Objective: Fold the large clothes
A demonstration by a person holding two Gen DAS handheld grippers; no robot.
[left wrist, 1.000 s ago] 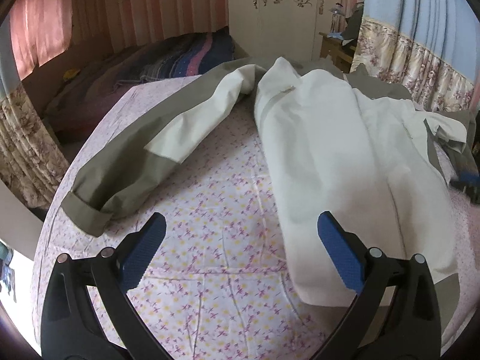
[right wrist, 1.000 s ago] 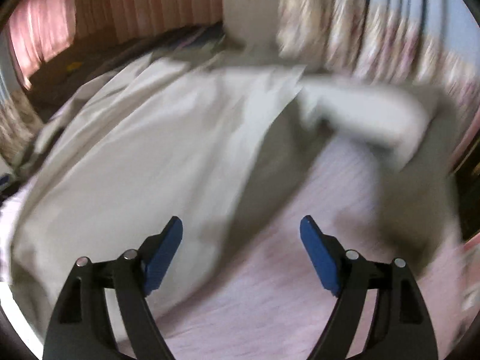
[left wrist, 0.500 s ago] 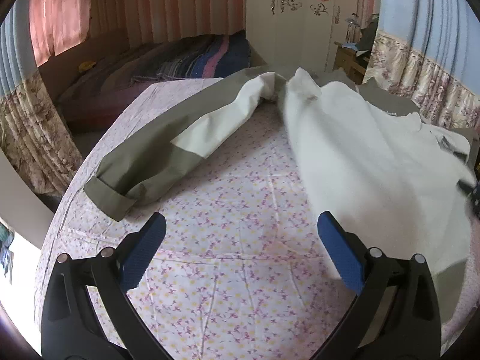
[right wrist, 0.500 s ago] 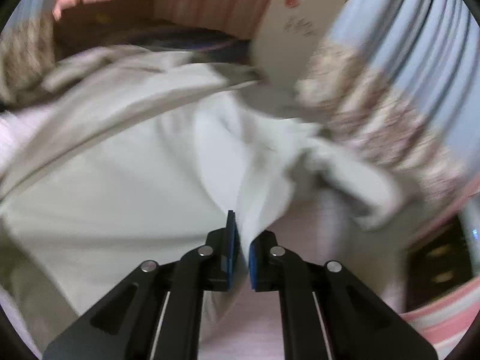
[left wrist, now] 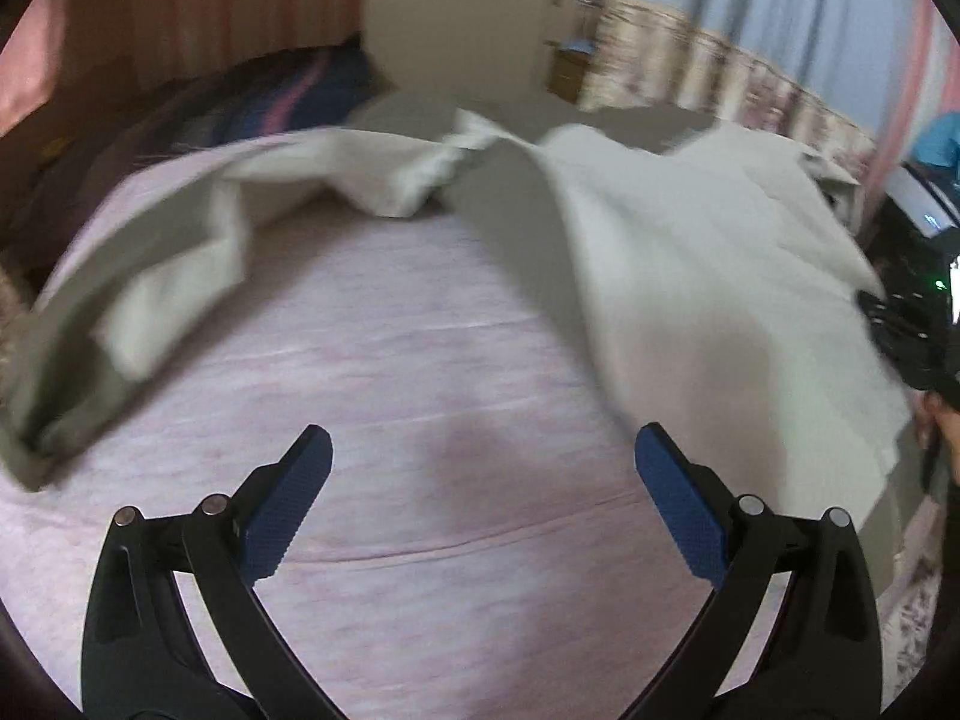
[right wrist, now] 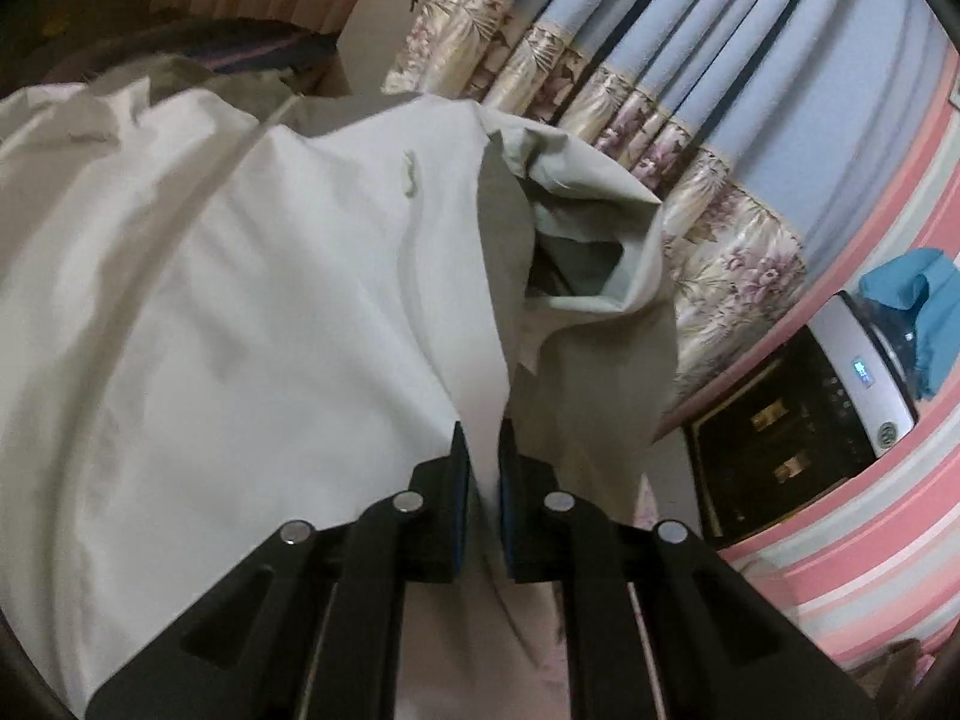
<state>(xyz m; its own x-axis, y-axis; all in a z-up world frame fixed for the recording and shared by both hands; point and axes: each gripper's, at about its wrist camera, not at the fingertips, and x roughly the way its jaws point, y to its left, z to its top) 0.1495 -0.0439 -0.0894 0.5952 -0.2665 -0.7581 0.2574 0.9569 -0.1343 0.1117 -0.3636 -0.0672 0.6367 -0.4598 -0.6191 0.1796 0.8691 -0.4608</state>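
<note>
A large cream and olive coat [left wrist: 690, 252] lies spread over the pink flowered bed sheet [left wrist: 420, 360], one sleeve [left wrist: 180, 252] stretched out to the left. My left gripper [left wrist: 483, 438] hangs open above bare sheet between the sleeve and the coat's body, holding nothing. In the right wrist view the coat [right wrist: 240, 300] fills the left half. My right gripper [right wrist: 481, 432] pinches a fold of its cream edge between the pads; its jaws are opening slightly, the cloth still between them. The olive sleeve opening [right wrist: 588, 276] bunches just beyond. The right gripper [left wrist: 900, 336] also shows, dark, at the coat's right edge.
A white wardrobe [left wrist: 456, 18] and a small nightstand [left wrist: 567, 69] stand behind the bed, with dark striped bedding [left wrist: 240, 102] at the back left. Blue flowered curtains [right wrist: 660, 60] hang on the right. A black cabinet [right wrist: 768, 438] and an appliance under blue cloth [right wrist: 924, 300] stand by the pink wall.
My right gripper went from wide open to pinched on the coat's edge and rolled. The coat's body was pulled up and rightward. The left gripper drifted sideways over the sheet, still open.
</note>
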